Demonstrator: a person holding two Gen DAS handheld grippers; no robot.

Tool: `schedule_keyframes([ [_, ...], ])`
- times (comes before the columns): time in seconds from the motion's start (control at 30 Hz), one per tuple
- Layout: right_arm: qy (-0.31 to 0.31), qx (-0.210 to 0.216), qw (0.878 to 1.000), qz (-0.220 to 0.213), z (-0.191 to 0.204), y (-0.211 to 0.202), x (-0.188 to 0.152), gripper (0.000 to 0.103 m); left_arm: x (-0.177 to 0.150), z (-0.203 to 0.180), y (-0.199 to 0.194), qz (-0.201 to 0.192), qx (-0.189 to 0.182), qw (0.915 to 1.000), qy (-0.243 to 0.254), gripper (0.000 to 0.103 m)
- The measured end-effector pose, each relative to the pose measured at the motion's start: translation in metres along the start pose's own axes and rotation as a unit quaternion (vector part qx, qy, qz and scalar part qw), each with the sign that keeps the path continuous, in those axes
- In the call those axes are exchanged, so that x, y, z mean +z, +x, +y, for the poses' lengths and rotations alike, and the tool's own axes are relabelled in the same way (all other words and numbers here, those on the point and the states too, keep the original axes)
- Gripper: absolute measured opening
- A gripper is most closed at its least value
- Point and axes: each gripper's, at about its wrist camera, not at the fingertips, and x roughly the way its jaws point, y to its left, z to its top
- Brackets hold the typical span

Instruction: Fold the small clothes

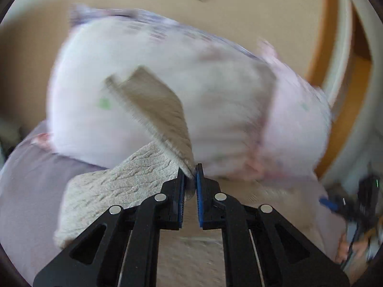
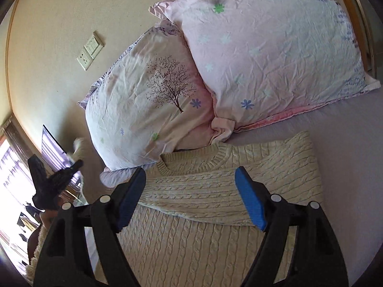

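The left claw (image 1: 190, 175) pinches a lifted sleeve (image 1: 153, 105); the right claw (image 2: 191, 191) hangs open above the sweater (image 2: 203, 246), which lies flat just below it. Best to carry the sleeve straight across the chest and release once flat.

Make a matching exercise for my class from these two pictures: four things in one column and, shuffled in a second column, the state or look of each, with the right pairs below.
Things
1. left claw
2. right claw
3. sweater
4. pillow with the tree

States
A. open, above the knit, holding nothing
B. cream cable knit, lying on the bed
C. shut on a lifted piece of the knit
D. leans against the wall, beside a pink pillow

Pairs: 1-C, 2-A, 3-B, 4-D
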Motion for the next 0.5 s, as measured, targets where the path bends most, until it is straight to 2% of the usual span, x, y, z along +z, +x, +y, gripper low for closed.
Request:
schedule_keyframes([
  [0.03, 0.013, -0.002, 1.0, 0.012, -0.006, 0.007, -0.002, 0.077, -0.015, -0.035, 0.023, 0.035, -0.023, 0.998, 0.048, 0.008],
  [0.1, 0.036, -0.016, 0.998, 0.039, -0.019, 0.019, -0.005, 0.076, -0.05, -0.089, 0.06, 0.113, -0.062, 0.984, 0.122, 0.009],
  [0.13, 0.049, -0.025, 0.997, 0.05, -0.028, 0.022, -0.006, 0.072, -0.065, -0.104, 0.068, 0.144, -0.081, 0.9762, 0.141, 0.009],
  [0.17, 0.062, -0.033, 0.996, 0.057, -0.037, 0.022, -0.007, 0.069, -0.076, -0.109, 0.068, 0.154, -0.093, 0.9733, 0.143, 0.009],
  [0.23, 0.08, -0.052, 0.993, 0.064, -0.053, 0.021, -0.007, 0.055, -0.081, -0.098, 0.054, 0.149, -0.104, 0.9759, 0.12, 0.009],
  [0.27, 0.089, -0.061, 0.992, 0.068, -0.061, 0.022, -0.008, 0.053, -0.08, -0.086, 0.043, 0.142, -0.105, 0.9794, 0.097, 0.011],
  [0.3, 0.097, -0.065, 0.99, 0.077, -0.065, 0.024, -0.009, 0.052, -0.079, -0.071, 0.031, 0.131, -0.098, 0.9838, 0.072, 0.018],
  [0.33, 0.102, -0.058, 0.989, 0.092, -0.067, 0.028, -0.012, 0.048, -0.079, -0.054, 0.016, 0.119, -0.083, 0.9881, 0.05, 0.028],
  [0.4, 0.087, -0.041, 0.988, 0.12, -0.063, 0.036, -0.018, 0.041, -0.08, -0.018, -0.011, 0.103, -0.04, 0.9938, 0.015, 0.042],
  [0.5, 0.03, -0.051, 0.988, 0.144, -0.043, 0.045, -0.031, 0.04, -0.092, 0.022, -0.043, 0.106, 0.011, 0.9939, -0.027, 0.048],
])
